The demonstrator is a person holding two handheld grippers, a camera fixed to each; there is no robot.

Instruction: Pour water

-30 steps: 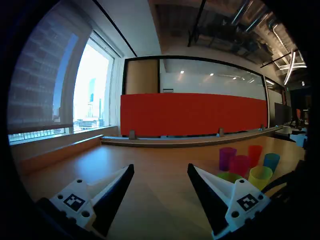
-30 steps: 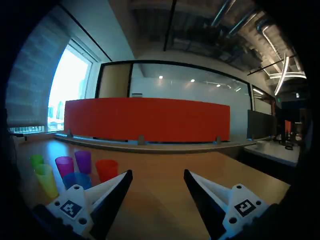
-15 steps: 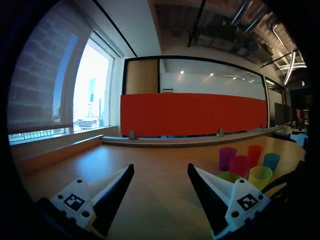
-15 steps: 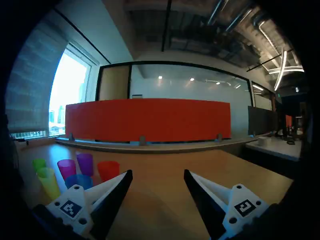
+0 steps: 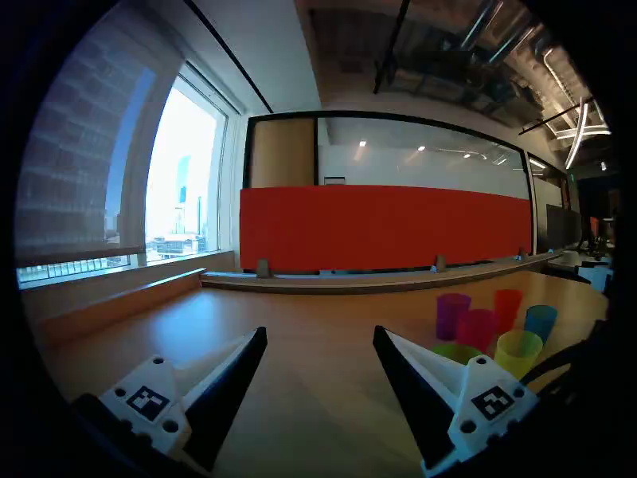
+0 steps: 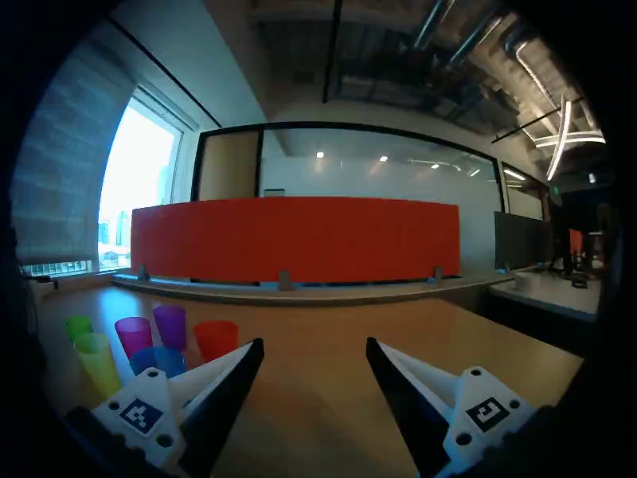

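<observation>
Right now your cups [image 5: 476, 328] stand clustered on the tabletop [image 5: 239, 311], to the right of your left gripper [image 5: 318, 334] and to the left of your right gripper [image 6: 314, 344], so they sit between the two. Behind them a partition [image 5: 382, 227] runs along the tabletop's far edge. The window [image 5: 183, 191] lies past the left edge, and another desk [image 6: 549, 293] sits beyond the right edge.

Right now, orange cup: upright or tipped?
Upright. The orange cup shows a level rim on top, sides narrowing down toward the table.
</observation>
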